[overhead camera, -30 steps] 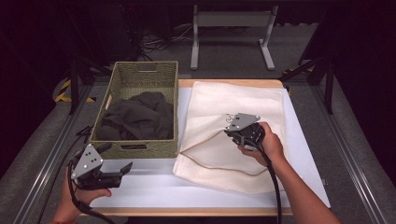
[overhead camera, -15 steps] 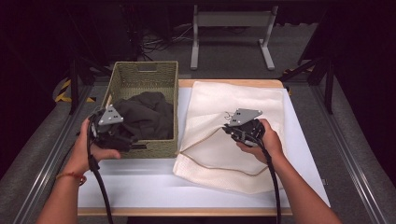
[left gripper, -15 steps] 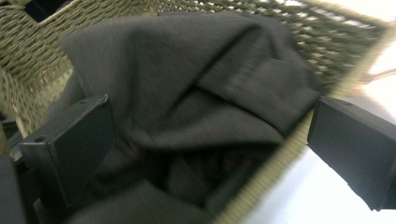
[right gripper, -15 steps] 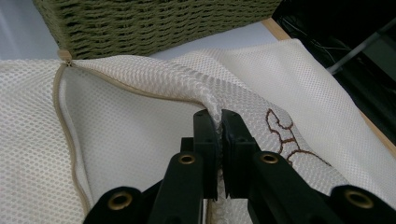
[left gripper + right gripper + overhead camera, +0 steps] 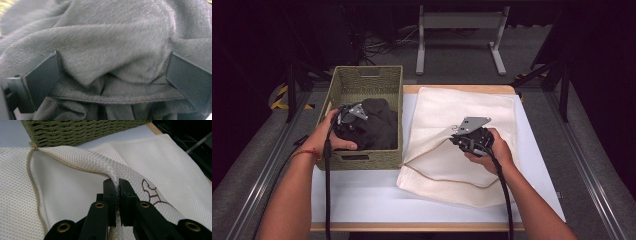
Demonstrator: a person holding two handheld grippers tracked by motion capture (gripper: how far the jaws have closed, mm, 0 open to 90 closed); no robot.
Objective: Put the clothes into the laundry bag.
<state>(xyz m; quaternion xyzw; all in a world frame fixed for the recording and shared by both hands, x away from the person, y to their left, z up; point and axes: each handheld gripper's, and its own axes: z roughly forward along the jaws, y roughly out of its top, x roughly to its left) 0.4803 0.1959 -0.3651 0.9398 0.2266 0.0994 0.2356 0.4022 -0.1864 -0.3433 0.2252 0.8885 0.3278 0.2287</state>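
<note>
A cream mesh laundry bag (image 5: 437,162) (image 5: 162,162) lies on the white table, its zipped mouth gaping toward the basket. My right gripper (image 5: 455,138) (image 5: 117,183) is shut on the bag's upper layer beside the zip and holds that fold lifted. Left of the bag, a green woven basket (image 5: 367,72) (image 5: 75,130) holds dark grey clothes (image 5: 379,127) (image 5: 107,37). My left gripper (image 5: 359,125) (image 5: 112,72) reaches into the basket. Its jaws have just been opening and stand wide, with a bulge of the dark cloth between them.
The white tabletop (image 5: 362,195) has bare room in front of the basket and bag. A grey metal stand (image 5: 457,20) is on the floor behind the table. Metal rails (image 5: 267,165) run along the left side.
My left gripper has travelled from the table's front left corner away from me, into the basket and onto the dark clothes. The right gripper has kept its grip and place on the bag.
</note>
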